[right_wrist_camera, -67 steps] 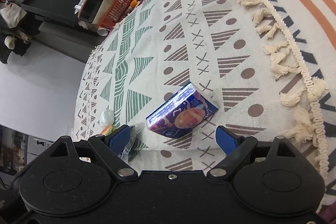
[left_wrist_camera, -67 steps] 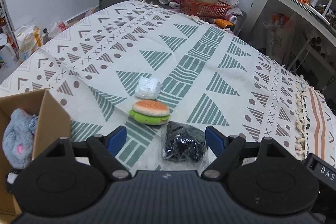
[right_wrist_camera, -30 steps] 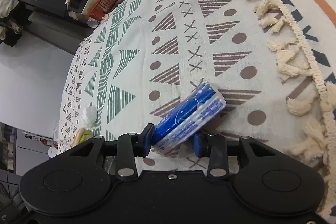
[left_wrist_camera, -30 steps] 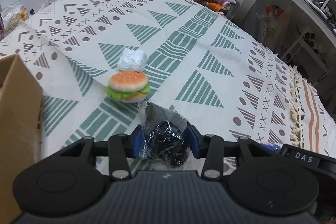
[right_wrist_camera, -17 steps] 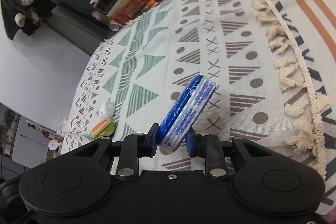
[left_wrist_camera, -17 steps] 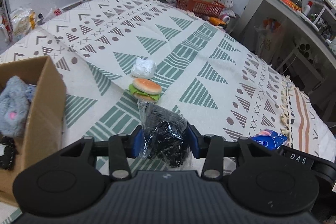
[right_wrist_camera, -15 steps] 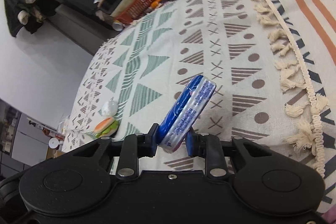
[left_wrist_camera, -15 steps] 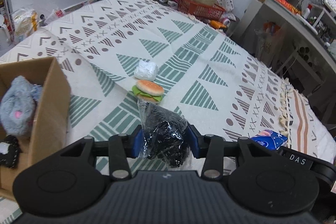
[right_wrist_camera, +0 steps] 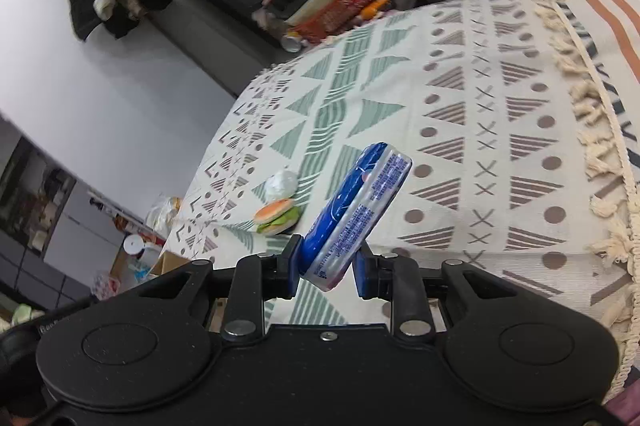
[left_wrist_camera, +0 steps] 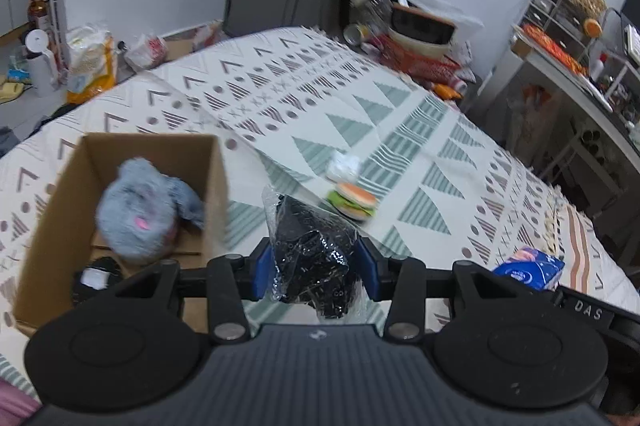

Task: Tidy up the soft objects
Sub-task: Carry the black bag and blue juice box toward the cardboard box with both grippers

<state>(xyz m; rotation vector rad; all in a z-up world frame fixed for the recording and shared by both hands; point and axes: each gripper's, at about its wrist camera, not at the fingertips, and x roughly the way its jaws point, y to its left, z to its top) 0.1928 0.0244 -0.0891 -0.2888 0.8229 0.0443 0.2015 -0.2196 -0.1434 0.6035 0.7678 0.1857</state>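
My left gripper is shut on a black soft item in a clear plastic bag, held above the patterned cloth just right of an open cardboard box. Inside the box lie a grey plush toy and a small black item. My right gripper is shut on a blue tissue pack, lifted off the cloth; the same tissue pack shows at the right in the left wrist view. A toy burger and a white wrapped bundle rest mid-cloth.
The patterned cloth covers a wide surface with a tasselled edge at the right. Beyond its far end stand a red basket with stacked bowls and clutter. Bags and a white jug sit on the floor at the left.
Both grippers closed on their items and lifted them. The left one has since swung left with the black bag, so the box and its plush now sit nearer the middle of its view.
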